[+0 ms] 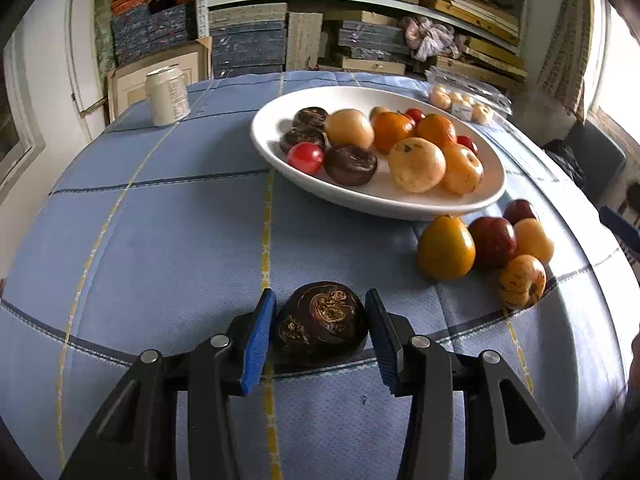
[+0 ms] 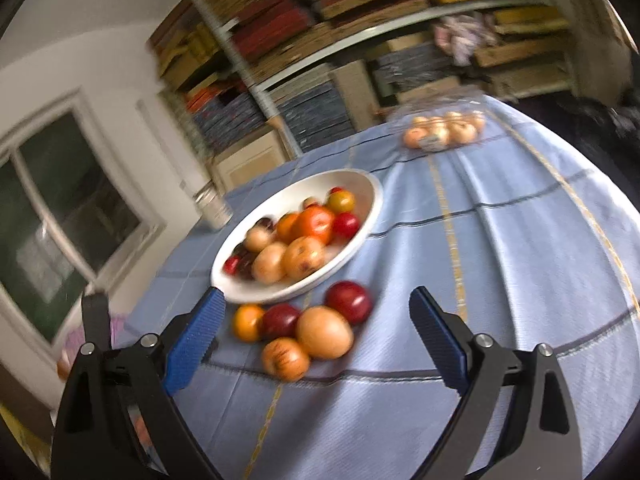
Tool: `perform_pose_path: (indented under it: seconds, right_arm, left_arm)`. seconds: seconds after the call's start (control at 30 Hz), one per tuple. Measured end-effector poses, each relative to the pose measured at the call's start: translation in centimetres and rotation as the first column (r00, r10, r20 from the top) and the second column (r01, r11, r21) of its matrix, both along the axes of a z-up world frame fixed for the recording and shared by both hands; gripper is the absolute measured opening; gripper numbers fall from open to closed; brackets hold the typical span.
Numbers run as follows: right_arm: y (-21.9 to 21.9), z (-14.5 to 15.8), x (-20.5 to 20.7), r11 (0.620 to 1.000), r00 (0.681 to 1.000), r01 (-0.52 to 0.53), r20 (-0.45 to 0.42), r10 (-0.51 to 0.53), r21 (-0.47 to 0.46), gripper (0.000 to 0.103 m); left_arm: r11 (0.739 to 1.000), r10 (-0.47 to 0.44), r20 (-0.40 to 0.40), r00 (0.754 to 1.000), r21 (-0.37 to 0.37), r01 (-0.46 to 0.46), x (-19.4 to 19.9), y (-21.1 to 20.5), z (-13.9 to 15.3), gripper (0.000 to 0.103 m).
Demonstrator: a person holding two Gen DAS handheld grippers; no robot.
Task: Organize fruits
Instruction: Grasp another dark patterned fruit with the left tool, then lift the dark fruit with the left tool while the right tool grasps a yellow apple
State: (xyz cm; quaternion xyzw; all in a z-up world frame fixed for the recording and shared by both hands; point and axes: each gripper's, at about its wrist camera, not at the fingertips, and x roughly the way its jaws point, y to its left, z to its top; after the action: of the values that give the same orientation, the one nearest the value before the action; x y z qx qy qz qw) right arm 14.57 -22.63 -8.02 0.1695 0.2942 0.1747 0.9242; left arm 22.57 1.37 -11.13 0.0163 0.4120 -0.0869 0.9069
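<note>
Item: dark fruit, lying on the tabletop well in front of the white bowl. The left gripper is bracketing it, fingers half-closed; contact unclear. Right gripper is hovering wide open, empty, over five loose fruits just beside the bowl, likely awaiting collection.

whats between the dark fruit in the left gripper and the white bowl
Only bare blue tablecloth separates the dark fruit from the white bowl, seen in the left wrist view.
</note>
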Motion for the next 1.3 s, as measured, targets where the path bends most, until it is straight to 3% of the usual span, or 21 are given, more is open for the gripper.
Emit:
perform_pose_path:
  seconds: [0.1, 0.17, 0.37, 0.6, 0.83, 1.03, 1.17, 1.3]
  right_arm:
    - [3.1, -0.3, -0.5, 0.989, 0.997, -0.078, 0.003, 0.079, -0.126, 0.088]
    - [5.0, -1.2, -0.6, 0.973, 0.991, -0.131, -0.026, 0.128, -0.192, 0.075]
    - [7.4, -3.2, 0.0, 0.948, 0.983, -0.177, -0.101, 0.155, -0.266, 0.068]
    - [6.9, -4.6, 1.9, 0.969, 0.977, -0.156, -0.176, 0.122, -0.190, 0.067]
    - [7.4, -5.3, 3.4, 0.970, 0.966, -0.160, -0.230, 0.116, -0.183, 0.052]
    - [7.4, -5.4, 3.6, 0.972, 0.966, -0.152, -0.234, 0.108, -0.178, 0.050]
    - [7.0, -5.5, 3.8, 0.975, 0.966, -0.141, -0.239, 0.098, -0.169, 0.040]
    - [7.0, -5.4, 3.7, 0.974, 0.966, -0.150, -0.237, 0.107, -0.172, 0.040]
  left_arm:
    - [1.000, 0.019, 0.009, 1.000, -0.006, -0.019, 0.0, 0.5, 0.2, 0.046]
    - [1.000, 0.019, 0.017, 1.000, -0.002, -0.019, -0.1, 0.5, 0.4, 0.046]
    - [1.000, -0.001, 0.025, 1.000, 0.002, 0.001, -0.2, 0.1, 0.6, 0.046]
    - [1.000, -0.021, 0.032, 0.999, -0.013, 0.021, -0.4, -0.2, 1.0, 0.046]
    - [0.999, -0.033, 0.032, 0.999, -0.014, 0.034, -0.4, -0.4, 1.1, 0.046]
    - [1.000, -0.024, -0.011, 1.000, 0.001, 0.024, -0.3, -0.3, 0.2, 0.046]
    - [1.000, -0.021, -0.023, 1.000, -0.014, 0.021, -0.6, 0.2, -0.1, 0.046]
    - [1.000, -0.023, -0.024, 0.999, -0.020, 0.022, -0.7, 0.4, -0.2, 0.046]
